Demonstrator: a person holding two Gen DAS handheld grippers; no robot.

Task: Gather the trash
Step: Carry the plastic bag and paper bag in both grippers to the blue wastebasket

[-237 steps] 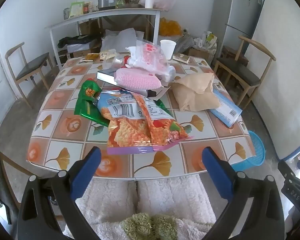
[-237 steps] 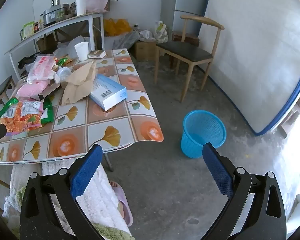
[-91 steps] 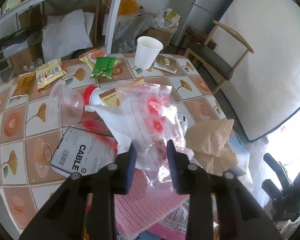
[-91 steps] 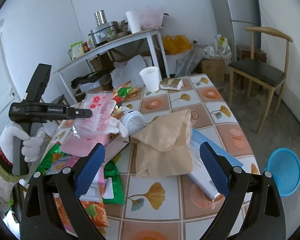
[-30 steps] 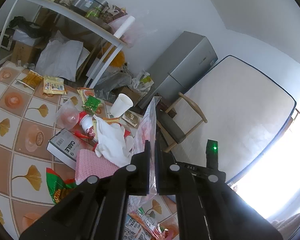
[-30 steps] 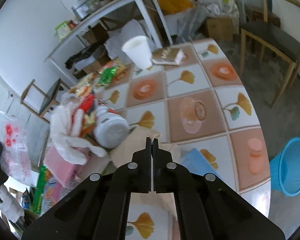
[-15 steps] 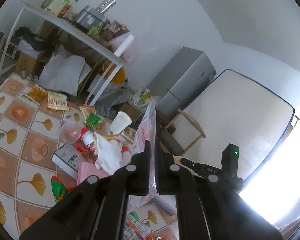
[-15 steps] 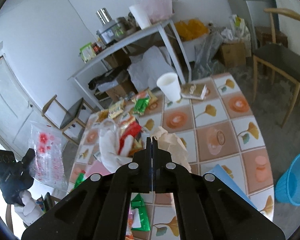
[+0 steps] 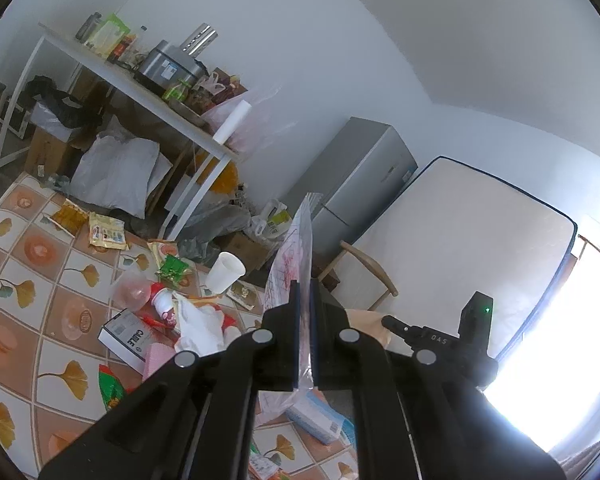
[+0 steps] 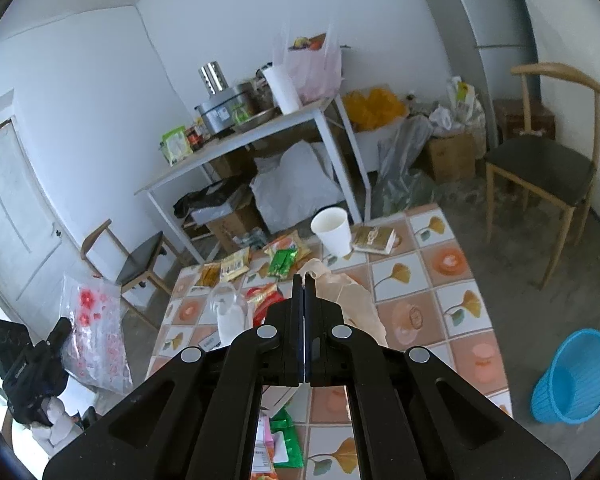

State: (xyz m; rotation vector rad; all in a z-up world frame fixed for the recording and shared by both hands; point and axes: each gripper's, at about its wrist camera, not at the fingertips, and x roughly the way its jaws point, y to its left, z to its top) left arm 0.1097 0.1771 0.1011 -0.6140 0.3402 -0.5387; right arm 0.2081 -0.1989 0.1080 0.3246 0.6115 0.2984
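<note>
My left gripper (image 9: 305, 285) is shut on a clear plastic bag with red print (image 9: 296, 252), which stands edge-on between its pads high above the tiled table (image 9: 28, 280). In the right wrist view the same left gripper (image 10: 62, 330) shows at the far left with that plastic bag (image 10: 96, 340) hanging from it. My right gripper (image 10: 303, 280) is shut on the top of a crumpled brown paper bag (image 10: 348, 300), pulled up off the table (image 10: 440, 280). The right gripper (image 9: 390, 321) also shows in the left wrist view by the paper bag (image 9: 370, 322).
Snack wrappers (image 10: 284, 260), a white paper cup (image 10: 334, 230), a white glove (image 9: 198, 328), a boxed cable (image 9: 128, 334) and a blue box (image 9: 316, 420) litter the table. A blue basket (image 10: 576, 376) stands on the floor at right, beyond it a wooden chair (image 10: 540, 168). A cluttered white shelf table (image 10: 260, 132) stands behind.
Both grippers have risen and tilted upward, so the table looks lower and farther. The brown paper bag has come up with the right gripper. The plastic bag stays clamped in the left.
</note>
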